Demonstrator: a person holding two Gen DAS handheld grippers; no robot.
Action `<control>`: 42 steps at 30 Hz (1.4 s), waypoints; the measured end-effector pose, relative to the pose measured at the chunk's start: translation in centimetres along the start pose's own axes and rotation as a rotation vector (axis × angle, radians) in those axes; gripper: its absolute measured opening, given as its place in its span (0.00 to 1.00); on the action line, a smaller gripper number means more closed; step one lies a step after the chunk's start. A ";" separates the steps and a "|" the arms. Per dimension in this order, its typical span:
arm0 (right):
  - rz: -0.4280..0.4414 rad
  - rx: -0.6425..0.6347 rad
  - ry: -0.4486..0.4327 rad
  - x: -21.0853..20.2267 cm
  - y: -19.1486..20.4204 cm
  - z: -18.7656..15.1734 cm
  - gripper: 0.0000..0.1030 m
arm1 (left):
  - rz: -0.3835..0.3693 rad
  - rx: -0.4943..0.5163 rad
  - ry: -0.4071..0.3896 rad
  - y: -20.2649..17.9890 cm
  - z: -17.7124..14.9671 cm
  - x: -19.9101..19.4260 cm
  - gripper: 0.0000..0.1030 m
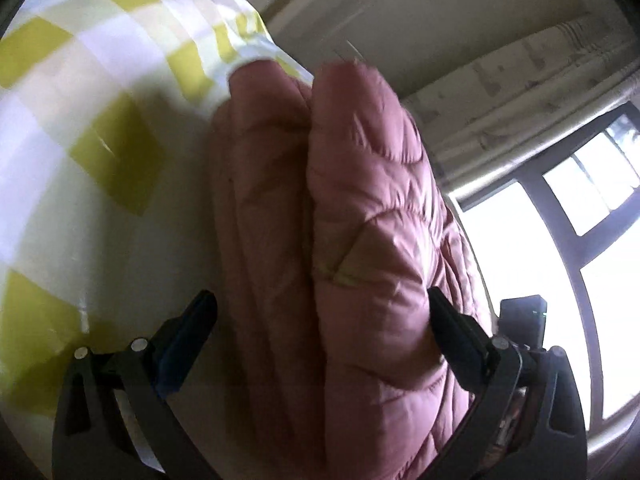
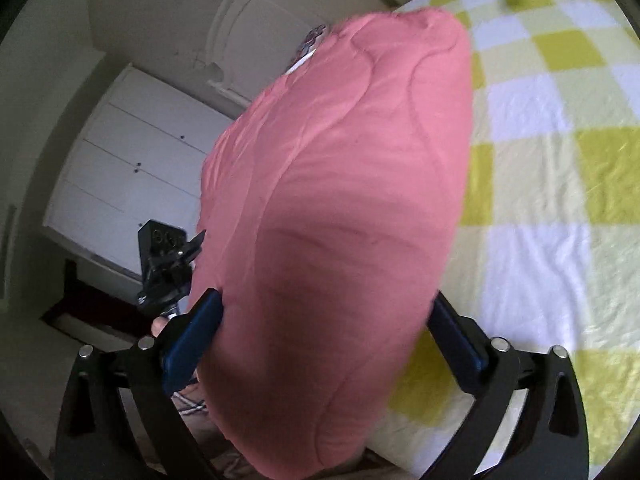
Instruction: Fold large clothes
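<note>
Gripping the bulky pink quilted jacket, left gripper fingers spread wide around it, right gripper likewise

The jacket stands bunched between the two fingers of the left gripper, one finger pressed on each side of it. To its left lies the bedspread, with the jacket's far end touching it. To the jacket's right is the window, and the curtain hangs above that.

In the right wrist view the right gripper has the jacket wedged between its fingers likewise. The bedspread spreads to the right and behind; the wardrobe stands off to the left, behind the left gripper (partly hidden by the jacket).
</note>
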State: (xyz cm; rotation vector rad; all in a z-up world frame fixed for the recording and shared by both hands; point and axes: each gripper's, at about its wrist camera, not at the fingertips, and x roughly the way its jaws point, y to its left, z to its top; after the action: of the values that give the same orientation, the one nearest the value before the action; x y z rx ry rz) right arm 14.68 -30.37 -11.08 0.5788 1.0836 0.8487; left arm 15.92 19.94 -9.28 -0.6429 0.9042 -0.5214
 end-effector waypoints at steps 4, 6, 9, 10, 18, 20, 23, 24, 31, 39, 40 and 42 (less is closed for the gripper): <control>0.004 -0.045 -0.009 1.1 0.9 -0.3 0.96 | 0.000 0.032 0.059 -0.6 0.3 1.3 0.98; 0.012 -0.091 -0.050 0.8 1.4 -0.6 0.89 | -0.023 0.034 0.079 -0.8 0.4 1.7 0.98; -0.043 -0.171 -0.166 -0.9 2.4 -1.3 0.77 | -0.113 0.015 0.092 -0.9 0.6 2.3 0.70; -0.064 -0.190 -0.201 -1.5 2.8 -1.4 0.76 | -0.131 0.024 0.087 -1.2 0.7 2.3 0.58; -0.166 -0.228 -0.496 -9.0 3.8 1.2 0.72 | -0.151 0.203 0.011 -10.9 5.2 5.9 0.47; -0.186 -0.217 -0.545 -10.5 2.8 2.4 0.72 | -0.179 0.242 0.001 -13.5 7.3 7.8 0.47; -0.248 -0.085 -0.450 -10.1 -1.2 4.6 0.75 | -0.147 0.288 0.015 -15.6 9.7 11.8 0.48; -0.295 -0.023 -0.379 -8.7 -3.2 5.3 0.78 | -0.111 0.264 0.041 -15.2 9.8 13.9 0.49; -0.512 -0.097 -0.470 -9.0 -0.7 4.1 0.92 | -0.053 0.059 0.091 -8.6 8.9 18.6 0.71; -0.663 -0.526 -0.558 -5.1 10.6 1.8 0.77 | 0.179 0.279 -0.274 -15.9 10.1 10.1 0.79; -0.676 -0.551 -0.544 -4.3 11.1 1.9 0.76 | 0.204 0.347 -0.298 -18.4 10.4 10.0 0.88; -0.707 -0.600 -0.502 -3.1 11.9 1.8 0.74 | 0.290 0.478 -0.319 -22.5 11.0 10.8 0.98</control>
State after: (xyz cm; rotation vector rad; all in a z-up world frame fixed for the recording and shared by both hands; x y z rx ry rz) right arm 12.06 -26.28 0.32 -0.1148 0.4636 0.3328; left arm 27.55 0.35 5.63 -0.1462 0.5285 -0.3413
